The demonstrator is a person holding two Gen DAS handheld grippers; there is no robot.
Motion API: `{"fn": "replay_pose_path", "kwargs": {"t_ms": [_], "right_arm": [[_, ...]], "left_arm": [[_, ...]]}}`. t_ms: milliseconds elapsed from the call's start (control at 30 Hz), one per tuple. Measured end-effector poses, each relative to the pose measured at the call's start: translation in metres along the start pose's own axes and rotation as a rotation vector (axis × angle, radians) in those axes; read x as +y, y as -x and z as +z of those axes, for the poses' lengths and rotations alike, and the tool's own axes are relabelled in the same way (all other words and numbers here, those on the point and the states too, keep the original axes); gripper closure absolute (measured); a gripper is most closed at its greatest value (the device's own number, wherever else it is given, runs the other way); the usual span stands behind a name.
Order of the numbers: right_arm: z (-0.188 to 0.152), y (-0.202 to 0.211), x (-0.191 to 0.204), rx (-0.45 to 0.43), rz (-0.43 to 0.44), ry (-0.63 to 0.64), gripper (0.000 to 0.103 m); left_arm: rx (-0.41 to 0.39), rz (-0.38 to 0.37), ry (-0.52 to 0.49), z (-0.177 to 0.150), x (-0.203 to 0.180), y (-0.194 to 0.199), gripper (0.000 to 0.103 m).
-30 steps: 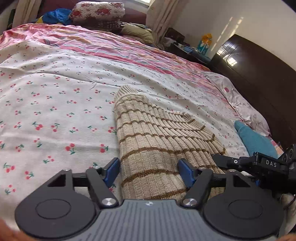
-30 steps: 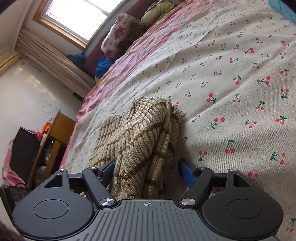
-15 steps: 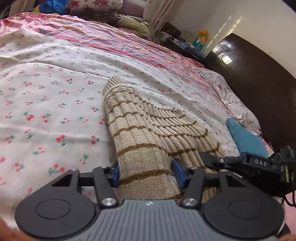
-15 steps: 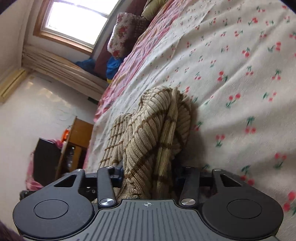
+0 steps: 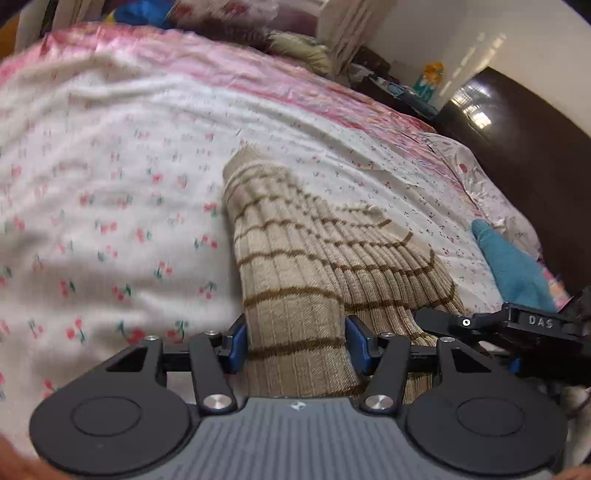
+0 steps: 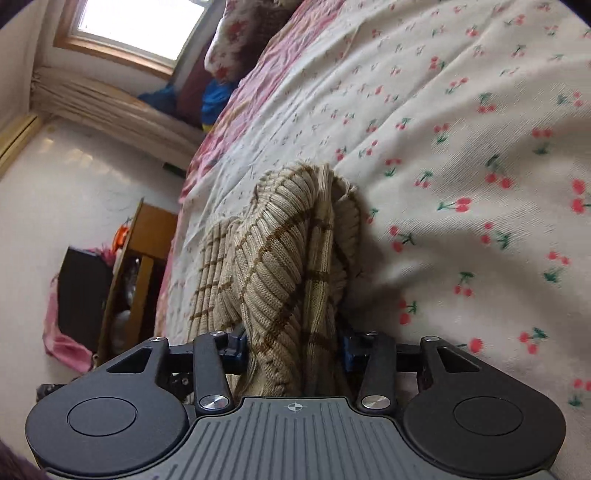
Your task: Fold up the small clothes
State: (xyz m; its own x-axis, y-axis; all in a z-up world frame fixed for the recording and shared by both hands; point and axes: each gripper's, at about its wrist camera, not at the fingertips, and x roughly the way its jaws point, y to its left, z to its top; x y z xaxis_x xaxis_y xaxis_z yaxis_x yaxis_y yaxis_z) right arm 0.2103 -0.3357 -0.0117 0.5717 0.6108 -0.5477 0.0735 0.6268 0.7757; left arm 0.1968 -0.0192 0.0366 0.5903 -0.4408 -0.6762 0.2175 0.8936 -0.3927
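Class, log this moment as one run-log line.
left gripper: jaws opening, sweater between | right gripper: jaws opening, sweater between | surface: bedsheet

Bright with daylight from a blown-out window [image 6: 136, 29] far beyond the left finger, motion-smeared across the cherry-print bedsheet [image 5: 110, 221], strongly bowed at the fisheye edges.

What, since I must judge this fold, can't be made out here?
- Left wrist view: near edge of the sweater, hidden by the left gripper; its jaws are opening, knit between them.
- Right wrist view: the bunched sweater's layers, covered by the right gripper, jaws likewise opening around knit.
- Left wrist view: blue cloth, partly behind the right gripper; bedsheet print, blurred.
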Motion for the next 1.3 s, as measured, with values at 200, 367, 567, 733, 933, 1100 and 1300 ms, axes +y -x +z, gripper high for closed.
{"fn": "replay_pose_path", "kwargs": {"t_ms": [200,367,567,733,933,1100,1300], "right_arm": [[0.005,0.021,0.016,-0.136,-0.091,0.109,0.053],[0.004,0.025,0.024,-0.168,-0.127,0.178,0.053],[0.0,0.039,0.024,-0.202,-0.155,0.195,0.052],[0.018,0.047,0.041,-0.282,-0.159,0.266,0.052],[0.059,-0.021,0.052,-0.176,-0.189,0.348,0.053],[0.046,-0.037,0.037,-0.15,-0.205,0.313,0.091],[0.049,-0.02,0.022,-0.2,-0.221,0.255,0.095]], "left_arm": [[-0.082,0.069,-0.098,0.015,-0.011,0.009,0.043],[-0.084,0.089,-0.065,0.024,-0.008,-0.01,0.043],[-0.067,0.123,-0.141,0.016,-0.02,-0.028,0.043],[-0.067,0.1,-0.124,0.019,-0.014,-0.028,0.044],[-0.069,0.113,-0.133,0.021,-0.016,-0.029,0.044],[-0.088,0.125,-0.136,0.02,-0.017,-0.031,0.044],[-0.115,0.169,-0.087,0.021,-0.012,-0.037,0.042]]}}
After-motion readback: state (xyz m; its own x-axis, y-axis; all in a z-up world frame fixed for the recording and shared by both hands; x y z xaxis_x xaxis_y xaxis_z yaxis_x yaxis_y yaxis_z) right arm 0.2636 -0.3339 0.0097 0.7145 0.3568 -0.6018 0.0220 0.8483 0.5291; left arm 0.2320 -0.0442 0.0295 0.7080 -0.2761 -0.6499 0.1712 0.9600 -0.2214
